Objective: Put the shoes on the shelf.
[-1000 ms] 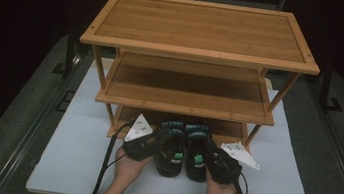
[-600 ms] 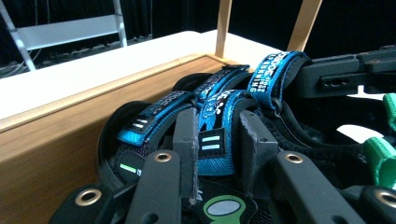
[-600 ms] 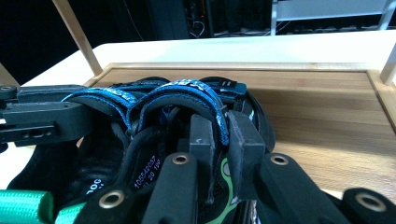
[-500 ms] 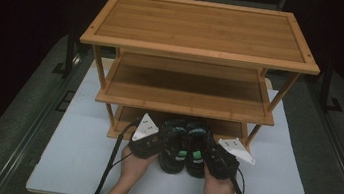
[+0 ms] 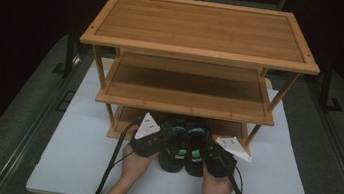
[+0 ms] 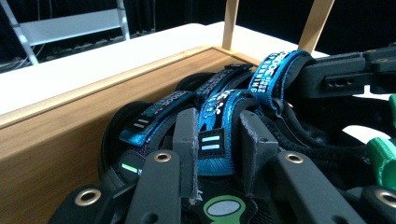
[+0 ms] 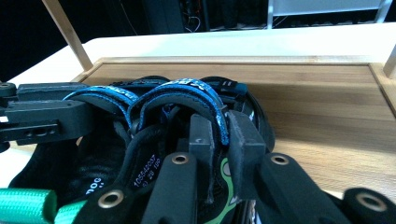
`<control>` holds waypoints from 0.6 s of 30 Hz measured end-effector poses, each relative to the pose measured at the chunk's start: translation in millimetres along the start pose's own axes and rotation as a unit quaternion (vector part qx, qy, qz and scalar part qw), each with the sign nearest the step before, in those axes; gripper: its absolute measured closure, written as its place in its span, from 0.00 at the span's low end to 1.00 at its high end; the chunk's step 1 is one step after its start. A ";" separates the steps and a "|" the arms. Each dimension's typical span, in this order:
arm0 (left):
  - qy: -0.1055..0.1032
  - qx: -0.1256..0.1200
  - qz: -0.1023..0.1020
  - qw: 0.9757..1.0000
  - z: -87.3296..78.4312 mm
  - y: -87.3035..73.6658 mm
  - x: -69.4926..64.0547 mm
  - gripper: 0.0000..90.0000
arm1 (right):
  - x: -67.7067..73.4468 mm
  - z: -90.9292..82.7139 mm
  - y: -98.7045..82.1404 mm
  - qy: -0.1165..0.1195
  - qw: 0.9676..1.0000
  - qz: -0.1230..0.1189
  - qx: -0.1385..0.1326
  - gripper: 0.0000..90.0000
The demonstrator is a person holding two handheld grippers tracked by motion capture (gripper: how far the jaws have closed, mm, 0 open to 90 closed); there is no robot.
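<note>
Two black sandals with blue straps, the left sandal (image 5: pixel 171 151) and the right sandal (image 5: pixel 196 154), sit side by side at the front of a bamboo shoe rack (image 5: pixel 201 30). Their toes reach over the bottom shelf (image 7: pixel 317 107). My left gripper (image 6: pixel 219 144) is shut on a blue strap (image 6: pixel 212 114) of the left sandal. My right gripper (image 7: pixel 219 135) is shut on the blue-edged heel strap (image 7: pixel 187 91) of the right sandal. In the high view the left gripper (image 5: pixel 159 145) and right gripper (image 5: pixel 210 157) flank the pair.
The rack has three tiers and stands on a white table (image 5: pixel 76 155); its legs (image 5: pixel 109 114) frame the bottom opening. The middle shelf (image 5: pixel 186 86) hangs low over the sandals. Cables trail back from both grippers toward the table's front edge.
Both grippers have drawn slightly closer together and a little toward the rack, with the sandals held in them.
</note>
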State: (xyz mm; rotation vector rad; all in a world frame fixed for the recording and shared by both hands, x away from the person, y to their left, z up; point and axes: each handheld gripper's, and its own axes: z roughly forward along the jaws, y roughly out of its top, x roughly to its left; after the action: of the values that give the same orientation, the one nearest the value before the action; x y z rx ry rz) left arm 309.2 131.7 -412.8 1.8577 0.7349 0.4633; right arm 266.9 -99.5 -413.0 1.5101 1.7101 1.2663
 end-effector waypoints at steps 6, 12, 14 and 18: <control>-0.005 0.012 0.002 1.000 -0.5 -0.1 2.4 0.78 | -1.4 0.0 0.0 -0.002 1.000 -0.017 0.008 0.88; 0.000 0.020 -0.001 1.000 -2.6 0.2 4.0 0.76 | -2.8 -0.9 0.2 -0.002 1.000 -0.029 0.012 0.86; 0.002 0.022 -0.002 1.000 -3.4 0.4 4.1 0.75 | -4.8 -1.4 0.2 -0.001 0.999 -0.029 0.014 0.85; -0.003 0.024 -0.004 1.000 -5.1 0.7 3.5 0.73 | -9.9 -3.3 -1.9 0.001 1.000 -0.023 0.016 0.84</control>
State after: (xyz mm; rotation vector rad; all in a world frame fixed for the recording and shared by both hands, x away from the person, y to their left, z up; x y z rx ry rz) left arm 308.9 137.3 -410.2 1.8983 0.7558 0.4385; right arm 265.6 -109.8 -415.2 1.4803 1.7647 1.2220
